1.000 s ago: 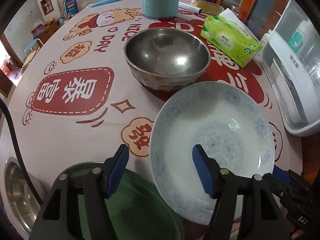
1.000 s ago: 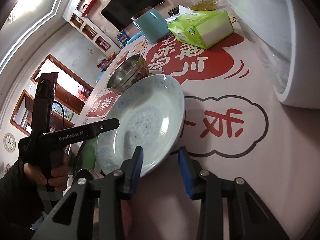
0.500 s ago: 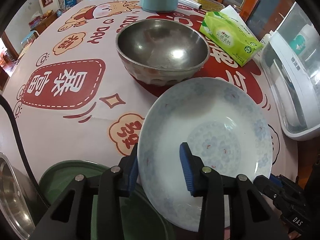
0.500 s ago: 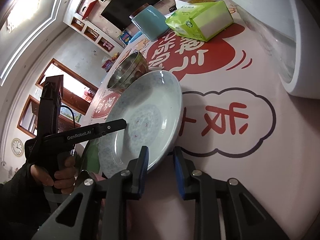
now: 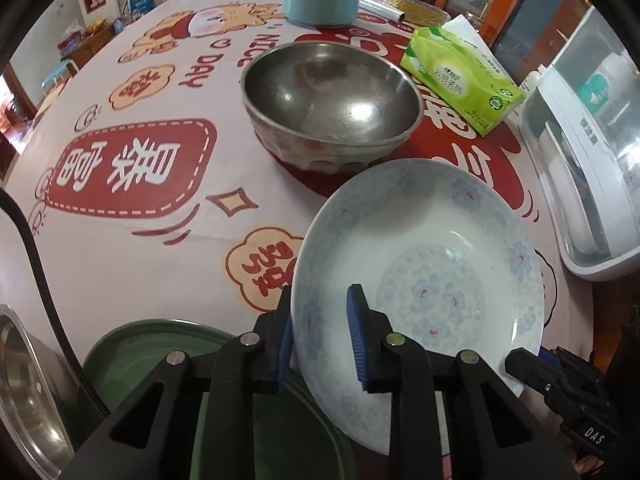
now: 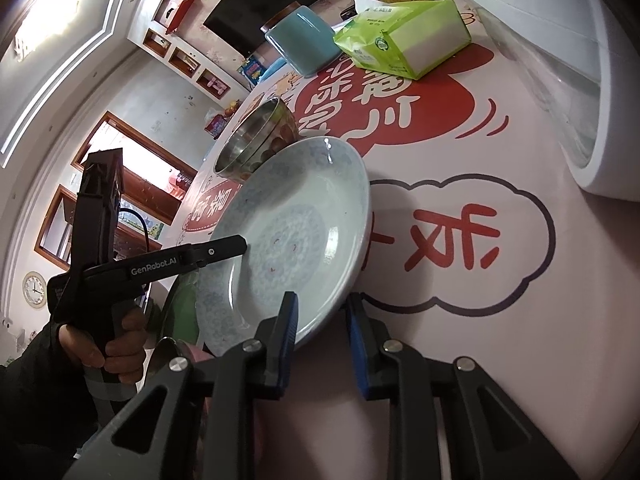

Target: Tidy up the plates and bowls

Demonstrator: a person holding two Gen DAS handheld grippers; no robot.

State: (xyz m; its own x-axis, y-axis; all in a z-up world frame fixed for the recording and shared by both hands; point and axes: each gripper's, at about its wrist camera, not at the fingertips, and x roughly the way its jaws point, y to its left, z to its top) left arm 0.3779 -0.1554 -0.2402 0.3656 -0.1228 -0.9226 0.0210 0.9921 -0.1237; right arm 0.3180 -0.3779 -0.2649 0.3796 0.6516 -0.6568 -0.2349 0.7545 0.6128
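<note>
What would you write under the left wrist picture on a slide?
Both grippers grip the rim of the pale blue-flowered plate, the left gripper having just closed, beside a metal bowl.

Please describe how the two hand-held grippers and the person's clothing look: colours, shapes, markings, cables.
Both are black plastic. The left hand-held gripper and right hand-held gripper have blue ribbed pads and silver rivets. The left one's side reads "GenRobot.AI"; a black cable runs beside it. The right one's end reads "DAS". The sleeve is dark.
</note>
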